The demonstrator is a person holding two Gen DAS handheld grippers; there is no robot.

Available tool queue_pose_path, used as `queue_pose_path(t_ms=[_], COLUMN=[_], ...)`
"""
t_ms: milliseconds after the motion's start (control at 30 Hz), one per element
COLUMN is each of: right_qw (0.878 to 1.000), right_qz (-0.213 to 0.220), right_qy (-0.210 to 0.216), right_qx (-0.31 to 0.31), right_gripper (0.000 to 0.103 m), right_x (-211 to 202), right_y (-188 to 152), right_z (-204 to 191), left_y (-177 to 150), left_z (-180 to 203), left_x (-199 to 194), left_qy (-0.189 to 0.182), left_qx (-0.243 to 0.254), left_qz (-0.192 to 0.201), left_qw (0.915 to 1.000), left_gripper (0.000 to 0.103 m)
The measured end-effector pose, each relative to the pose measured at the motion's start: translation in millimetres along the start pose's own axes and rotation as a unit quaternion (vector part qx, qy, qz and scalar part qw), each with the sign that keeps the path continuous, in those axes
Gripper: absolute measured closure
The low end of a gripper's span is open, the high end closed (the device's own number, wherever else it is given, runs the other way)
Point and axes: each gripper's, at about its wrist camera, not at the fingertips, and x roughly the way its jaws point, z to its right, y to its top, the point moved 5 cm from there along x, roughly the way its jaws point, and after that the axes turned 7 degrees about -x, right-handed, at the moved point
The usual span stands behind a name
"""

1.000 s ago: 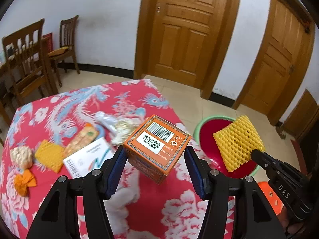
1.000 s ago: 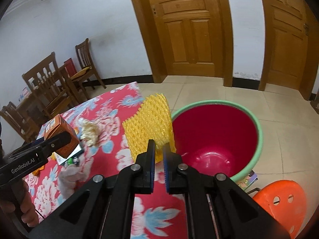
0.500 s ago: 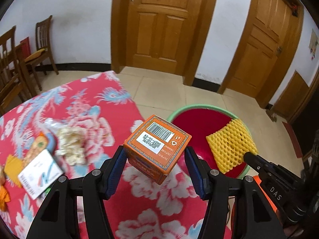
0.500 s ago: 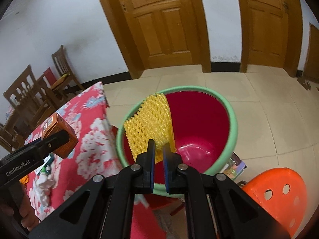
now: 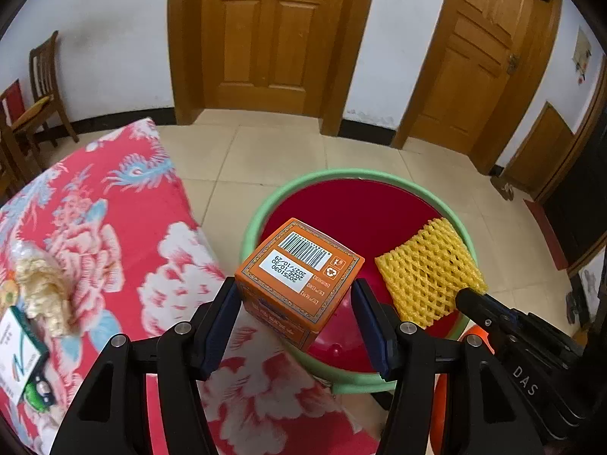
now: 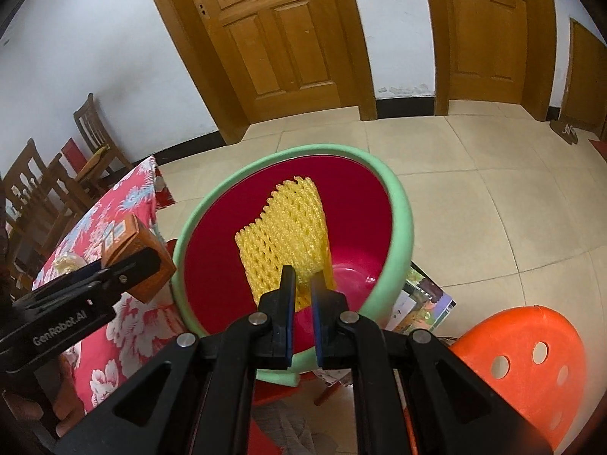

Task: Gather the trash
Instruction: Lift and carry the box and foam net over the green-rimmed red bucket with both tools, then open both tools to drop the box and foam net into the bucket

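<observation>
My left gripper (image 5: 296, 295) is shut on an orange box (image 5: 297, 276) with a barcode label, held over the left rim of a green-rimmed red basin (image 5: 265, 204). My right gripper (image 6: 301, 284) is shut on a yellow foam net (image 6: 284, 235) and holds it over the inside of the basin (image 6: 398, 204). The net also shows in the left wrist view (image 5: 428, 269), and the box in the right wrist view (image 6: 132, 242). A crumpled pale wrapper (image 5: 41, 292) and a white carton (image 5: 19, 345) lie on the floral table (image 5: 114, 227).
An orange plastic stool (image 6: 523, 364) stands right of the basin, with a magazine (image 6: 421, 299) on the floor between them. Wooden chairs (image 6: 87, 140) stand beyond the table. Two wooden doors (image 5: 273, 38) are in the far wall. Tiled floor surrounds the basin.
Both grippers have swung from over the table to the basin. The net now hangs inside the basin's rim and the box has reached its left edge.
</observation>
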Motion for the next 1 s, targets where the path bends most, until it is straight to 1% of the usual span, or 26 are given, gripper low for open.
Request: queue_pose_path(t_ms=[133, 200, 233, 267, 333, 600, 633, 667, 733, 1000], right_qw=[1.0, 1.0, 1.0, 1.0, 1.0, 1.0, 1.0, 1.0, 1.0, 1.0], right_qz=[-0.004, -0.005, -0.004, -0.003, 0.0, 0.007, 0.008, 0.009, 0.012, 0.023], right_qy=[0.001, 0.004, 0.006, 0.007, 0.008, 0.007, 0.006, 0.006, 0.007, 0.013], right_qx=[0.008, 0.012, 0.015, 0.017, 0.019, 0.016, 0.016, 0.016, 0.014, 0.005], right_gripper=[0.091, 0.084, 0.076, 0.07, 0.069, 0.067, 0.064, 0.06, 0.057, 0.055], right_x=[2.4, 3.0, 2.8, 2.3, 1.1, -5.8, -7.1, -8.0, -10.6, -22.1], right_y=[-1.1, -1.4, -1.3, -1.9, -1.8, -2.8, -3.0, -2.7, -2.7, -0.9], right_z=[6.3, 8.8, 9.4, 9.3, 9.9, 5.6, 4.1, 3.6, 0.0, -12.2], left_y=[-0.7, -1.8, -2.1, -2.0, -2.3, -3.9, -4.1, -4.9, -5.2, -5.7], left_z=[7.6, 9.2, 9.4, 9.5, 9.7, 4.0, 2.1, 0.5, -3.4, -18.8], left_x=[8.2, 10.6, 11.7, 12.4, 12.1, -0.4, -2.2, -4.9, -10.4, -36.7], left_qy=[0.0, -0.001, -0.001, 0.0, 0.003, 0.009, 0.01, 0.011, 0.012, 0.024], left_qx=[0.008, 0.01, 0.01, 0.011, 0.01, -0.002, -0.004, -0.007, -0.013, -0.029], left_qz=[-0.007, -0.013, -0.016, -0.017, -0.016, -0.008, -0.008, -0.006, -0.004, 0.02], left_qw=[0.9999, 0.9999, 0.9998, 0.9998, 0.9998, 0.9999, 0.9999, 0.9999, 0.9998, 0.9991], left_gripper=[0.041, 0.041, 0.041, 0.038, 0.034, 0.034, 0.034, 0.034, 0.034, 0.034])
